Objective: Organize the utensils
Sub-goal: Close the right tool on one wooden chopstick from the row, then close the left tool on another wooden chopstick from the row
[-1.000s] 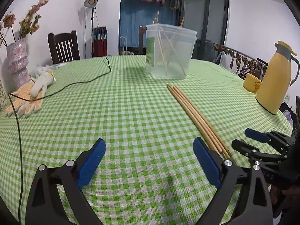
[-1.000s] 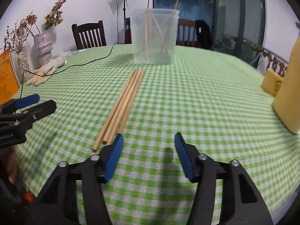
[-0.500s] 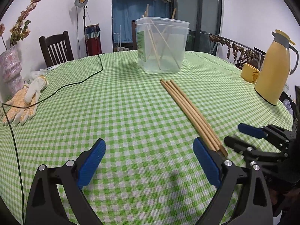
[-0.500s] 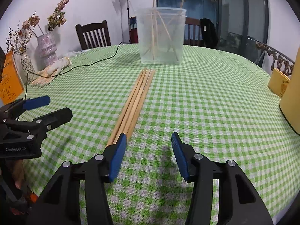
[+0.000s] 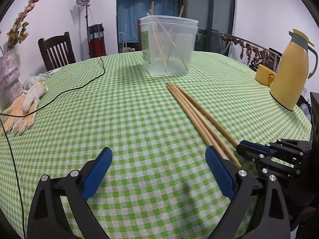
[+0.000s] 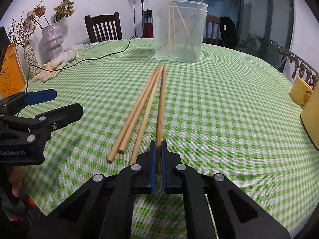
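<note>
Several long wooden chopsticks (image 6: 139,107) lie side by side on the green checked tablecloth (image 6: 219,109), pointing at a clear plastic container (image 6: 179,29) that holds more sticks. My right gripper (image 6: 157,145) is closing on the near end of the rightmost chopstick (image 6: 161,107), and its blue pads press on it. From the left wrist view the same chopsticks (image 5: 191,111) run toward the right gripper (image 5: 242,146) at the lower right. My left gripper (image 5: 158,152) stands wide open over bare cloth, left of the sticks, with nothing between its fingers.
A yellow thermos jug (image 5: 291,73) and a yellow cup (image 5: 266,77) stand at the right edge. Work gloves (image 5: 24,109) and a black cable (image 5: 79,87) lie on the left. A vase (image 6: 52,37) and an orange book (image 6: 10,71) sit at the far left.
The right gripper's jaws have gone from apart to shut on the rightmost chopstick, whose near end has swung away from the other sticks. The left gripper has shifted slightly and stays open.
</note>
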`<state>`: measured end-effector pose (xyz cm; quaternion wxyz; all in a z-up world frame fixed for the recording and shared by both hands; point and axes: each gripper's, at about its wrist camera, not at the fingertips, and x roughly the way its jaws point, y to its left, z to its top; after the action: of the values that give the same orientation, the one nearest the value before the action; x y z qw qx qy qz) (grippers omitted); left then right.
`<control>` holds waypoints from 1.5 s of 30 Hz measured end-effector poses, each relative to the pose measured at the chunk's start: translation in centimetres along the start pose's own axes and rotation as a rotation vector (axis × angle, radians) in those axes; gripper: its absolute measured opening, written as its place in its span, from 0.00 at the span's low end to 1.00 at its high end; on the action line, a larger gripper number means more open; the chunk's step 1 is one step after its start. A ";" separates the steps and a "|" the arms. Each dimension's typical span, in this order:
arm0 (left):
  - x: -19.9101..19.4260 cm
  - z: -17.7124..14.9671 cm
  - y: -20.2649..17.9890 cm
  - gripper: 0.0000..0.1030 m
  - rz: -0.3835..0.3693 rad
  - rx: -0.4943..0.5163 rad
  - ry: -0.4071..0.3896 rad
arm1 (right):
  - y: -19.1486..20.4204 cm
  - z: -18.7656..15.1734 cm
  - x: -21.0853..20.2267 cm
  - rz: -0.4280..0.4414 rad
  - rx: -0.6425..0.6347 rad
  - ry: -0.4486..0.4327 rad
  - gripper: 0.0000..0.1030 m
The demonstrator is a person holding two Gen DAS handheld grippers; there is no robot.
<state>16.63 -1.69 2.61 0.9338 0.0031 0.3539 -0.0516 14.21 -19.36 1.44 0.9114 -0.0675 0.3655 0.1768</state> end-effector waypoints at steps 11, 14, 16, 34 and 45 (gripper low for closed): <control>2.4 -0.6 -5.4 0.86 -0.025 0.158 0.117 | -5.2 -1.3 -1.1 -0.076 0.114 -0.008 0.05; 2.3 -0.7 -4.7 0.80 -0.018 0.154 0.125 | -5.6 -1.6 -1.3 -0.069 0.120 -0.013 0.05; 1.9 -0.9 -3.8 0.78 0.003 0.146 0.124 | -5.8 -1.7 -1.3 -0.063 0.122 -0.018 0.05; 2.5 -1.2 -4.0 0.54 -0.012 0.122 0.148 | -4.8 -3.2 -2.4 -0.065 0.024 -0.075 0.05; 1.8 -1.2 -1.4 0.32 -0.062 0.024 0.179 | -4.3 -3.9 -2.7 -0.082 -0.016 -0.110 0.11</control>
<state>17.03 -3.20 0.62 0.8963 0.0079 0.4353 -0.0843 11.51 -25.08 0.43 0.9360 -0.0797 0.3104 0.1455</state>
